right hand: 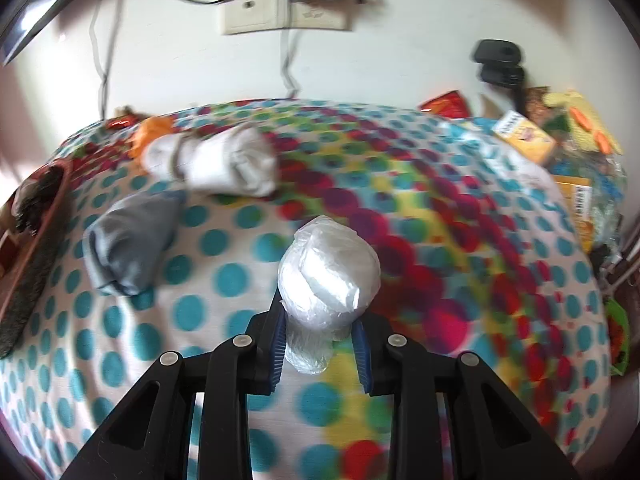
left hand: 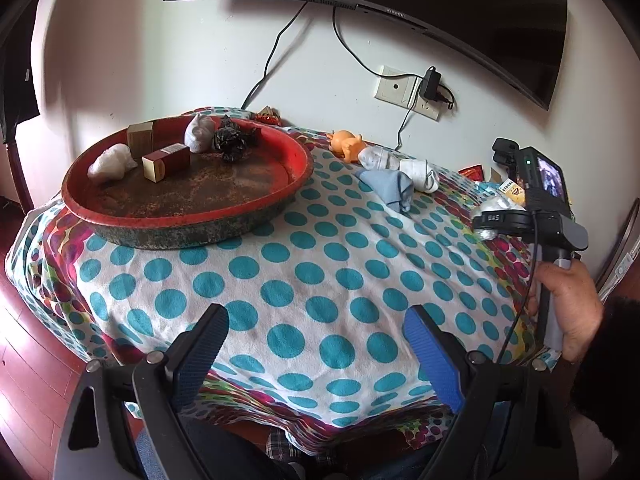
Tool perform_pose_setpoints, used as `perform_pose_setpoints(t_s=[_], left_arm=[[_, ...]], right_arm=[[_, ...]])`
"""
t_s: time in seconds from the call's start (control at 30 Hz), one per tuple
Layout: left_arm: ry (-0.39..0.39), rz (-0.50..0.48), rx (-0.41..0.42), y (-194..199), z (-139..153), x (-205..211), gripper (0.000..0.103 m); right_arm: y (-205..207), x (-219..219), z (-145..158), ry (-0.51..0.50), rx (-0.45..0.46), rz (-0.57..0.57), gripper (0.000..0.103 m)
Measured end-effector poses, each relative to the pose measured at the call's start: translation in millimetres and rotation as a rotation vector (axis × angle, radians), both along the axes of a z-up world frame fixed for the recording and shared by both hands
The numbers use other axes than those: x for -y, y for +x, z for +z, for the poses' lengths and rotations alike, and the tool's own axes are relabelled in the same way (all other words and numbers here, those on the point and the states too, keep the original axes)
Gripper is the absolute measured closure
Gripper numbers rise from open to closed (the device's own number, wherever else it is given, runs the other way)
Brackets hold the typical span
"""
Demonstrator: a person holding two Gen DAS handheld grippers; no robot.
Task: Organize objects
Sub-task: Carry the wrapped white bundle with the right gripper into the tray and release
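Right gripper [right hand: 320, 344] pinches plastic bundle [right hand: 330, 276]; contents unclear.

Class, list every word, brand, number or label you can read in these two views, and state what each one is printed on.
"xiaomi" on the lower bezel of the wall-mounted screen, seen upside down.
White characters on the black band of the right gripper's body: too unclear to read.
Barcode label on the red box in the red tray: too small.
Print on the yellow box: blurred.
Orange packet with barcode: blurred.
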State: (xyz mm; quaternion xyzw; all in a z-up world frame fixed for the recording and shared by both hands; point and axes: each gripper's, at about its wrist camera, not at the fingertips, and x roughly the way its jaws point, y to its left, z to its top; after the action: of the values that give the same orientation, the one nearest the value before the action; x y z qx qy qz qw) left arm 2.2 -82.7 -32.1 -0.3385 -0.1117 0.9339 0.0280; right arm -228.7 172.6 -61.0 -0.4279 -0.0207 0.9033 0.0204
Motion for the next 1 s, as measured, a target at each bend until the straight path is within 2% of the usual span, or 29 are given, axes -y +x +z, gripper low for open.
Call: perform_pose_setpoints(t_s=[0.3,0.63,1.0], left_arm=[[-0.017,-0.007,0.026,-1,-5,-6,0.011],[-0.024,-0.014,0.037,-1,-7,-9,0.011],[-0.027,-0.013,0.057,-2,-11,-9,0.011]], right_arm=[[3,-44,13,0.06,-0.02,-0.057,0.076],[1,-85,25,0.073,-0.033,-0.121,0.076],[2,-85,38,0.075,-0.059,-0.116,0.076]])
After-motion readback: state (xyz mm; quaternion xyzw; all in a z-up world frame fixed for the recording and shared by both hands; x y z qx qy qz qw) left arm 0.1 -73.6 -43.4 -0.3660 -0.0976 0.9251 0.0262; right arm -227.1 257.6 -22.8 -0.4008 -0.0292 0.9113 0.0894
